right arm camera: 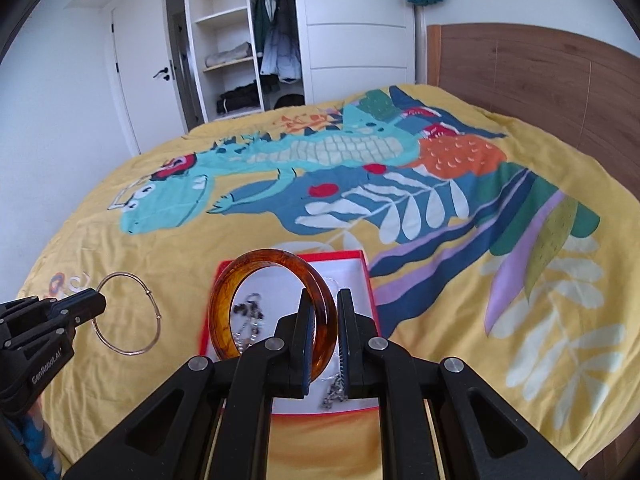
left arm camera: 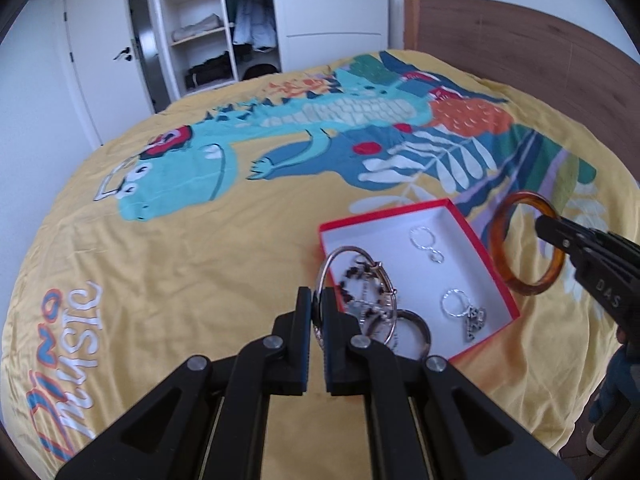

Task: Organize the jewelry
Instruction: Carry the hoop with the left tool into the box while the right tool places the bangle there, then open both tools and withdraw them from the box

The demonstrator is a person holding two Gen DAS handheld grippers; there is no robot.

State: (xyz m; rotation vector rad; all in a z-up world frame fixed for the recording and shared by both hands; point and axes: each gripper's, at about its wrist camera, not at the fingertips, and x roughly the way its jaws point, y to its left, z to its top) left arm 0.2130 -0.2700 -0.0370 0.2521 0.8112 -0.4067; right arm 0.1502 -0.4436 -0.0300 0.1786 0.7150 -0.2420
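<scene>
Bed [left arm camera: 160,264]: 1 red box [left arm camera: 492,276], 2 bangles held.

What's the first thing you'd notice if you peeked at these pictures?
The big dinosaur printed across the yellow bedspread. In front of it, the right gripper holds an amber bangle upright over a red box of small silver jewelry, while the left gripper pinches a thin silver hoop.
</scene>
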